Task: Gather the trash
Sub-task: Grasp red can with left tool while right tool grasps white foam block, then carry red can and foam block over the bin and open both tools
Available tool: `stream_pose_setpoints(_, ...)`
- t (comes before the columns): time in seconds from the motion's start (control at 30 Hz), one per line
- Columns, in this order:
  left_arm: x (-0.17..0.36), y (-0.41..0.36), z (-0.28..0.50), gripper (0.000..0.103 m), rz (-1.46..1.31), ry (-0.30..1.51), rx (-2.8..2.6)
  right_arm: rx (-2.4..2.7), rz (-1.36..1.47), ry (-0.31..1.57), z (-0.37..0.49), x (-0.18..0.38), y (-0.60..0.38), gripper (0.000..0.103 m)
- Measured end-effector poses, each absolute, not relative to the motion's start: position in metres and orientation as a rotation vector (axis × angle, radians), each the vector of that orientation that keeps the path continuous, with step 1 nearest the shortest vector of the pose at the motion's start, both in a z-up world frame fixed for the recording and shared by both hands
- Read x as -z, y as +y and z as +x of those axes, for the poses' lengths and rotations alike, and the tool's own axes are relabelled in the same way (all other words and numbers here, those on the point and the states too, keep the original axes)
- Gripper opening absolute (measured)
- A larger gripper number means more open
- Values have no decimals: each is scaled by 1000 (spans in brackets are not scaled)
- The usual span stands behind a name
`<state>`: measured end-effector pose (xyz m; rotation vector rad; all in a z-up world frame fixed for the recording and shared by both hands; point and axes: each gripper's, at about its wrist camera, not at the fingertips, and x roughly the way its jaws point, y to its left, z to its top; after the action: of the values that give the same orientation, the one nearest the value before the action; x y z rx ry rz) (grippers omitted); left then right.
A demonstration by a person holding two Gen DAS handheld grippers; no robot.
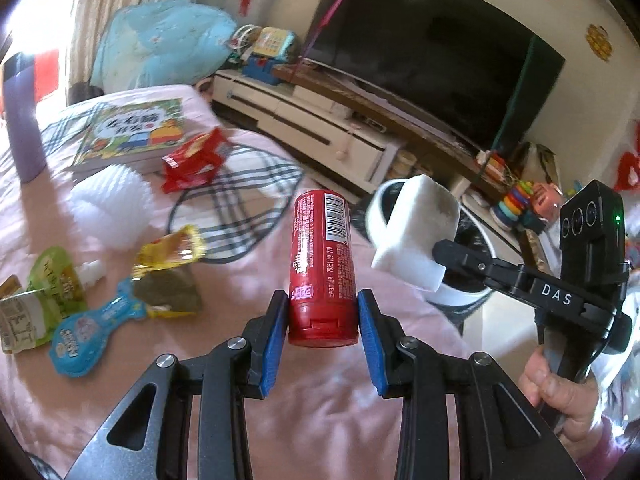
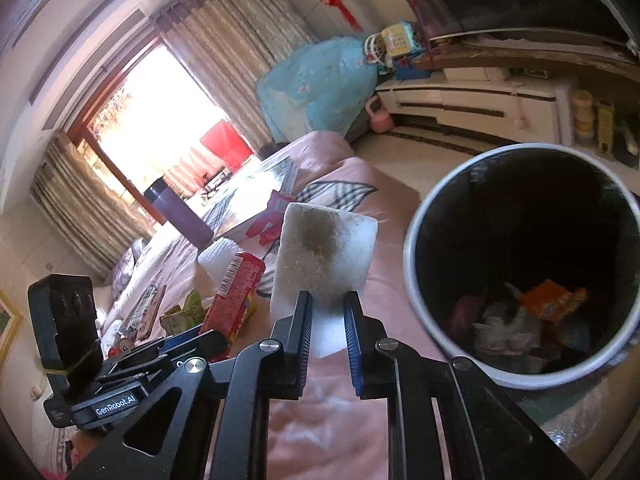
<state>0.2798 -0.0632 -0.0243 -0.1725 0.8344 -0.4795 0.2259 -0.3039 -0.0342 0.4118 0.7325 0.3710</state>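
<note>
gripping a red can (image 1: 322,268) between their blue pads, the left tongs (image 1: 323,322) hold it at mid-frame above the pink bed (image 1: 240,360). the right tongs (image 2: 327,312) pinch a dirty white sponge (image 2: 326,256), left of the white trash bin (image 2: 412,280). wrappers (image 1: 172,256) lie lower left on the bed.

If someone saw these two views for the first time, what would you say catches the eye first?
Most striking are the two held pieces of trash: a red canister clamped in the left gripper, and a dirty white sponge block pinched in the right gripper, both above the pink bedspread. Next comes the white bin with its black liner, beside the bed to the right, already holding trash. Colourful wrappers are left scattered on the bed's left side.
</note>
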Motion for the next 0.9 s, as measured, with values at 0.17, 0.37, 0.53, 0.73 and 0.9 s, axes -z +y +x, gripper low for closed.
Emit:
stream_pose_setpoints(0.17, 19, -86, 276, 34, -144, 830, 517, -329, 431, 706, 212, 28, -329, 16)
stream_pose_setpoints(0.37, 14, -115, 274, 34, -113, 829, 551, -267, 460, 679, 198, 25, -365, 16)
stream_pose_setpoints(0.53, 11, -143, 276, 34, -87, 830, 574, -231, 476, 670, 193, 25, -384, 16)
stream_pose_setpoints(0.73, 12, -170, 283, 34, -59, 838, 590, -202, 488, 665, 190, 27, -402, 16)
stream_pose_setpoints(0.9, 15, -186, 295, 34, -51, 848, 586, -185, 487, 665, 192, 28, -410, 16)
